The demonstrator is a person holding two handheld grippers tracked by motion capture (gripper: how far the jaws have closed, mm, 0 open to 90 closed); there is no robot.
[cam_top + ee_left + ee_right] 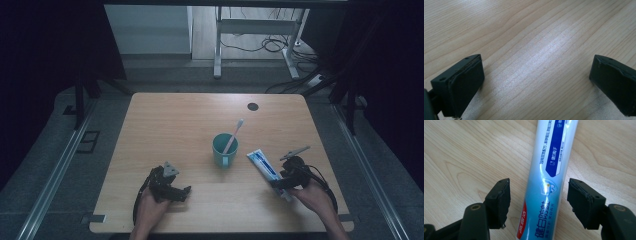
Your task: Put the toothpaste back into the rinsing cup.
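Observation:
A white and blue toothpaste tube (264, 167) lies flat on the wooden table (165, 125), right of a teal cup (224, 150) that holds a toothbrush (233, 135). My right gripper (278, 184) sits at the tube's near end. In the right gripper view the tube (549, 177) runs between the two jaws with a gap on each side, and the pads do not touch it, so the right gripper (539, 202) is open. My left gripper (181, 193) rests at the front left of the table, its jaws wide apart over bare wood (536, 62), nothing between them.
A small dark round hole (253, 106) marks the table's far right. A metal table frame and cables (270, 42) stand on the floor beyond the far edge. Dark curtains flank both sides.

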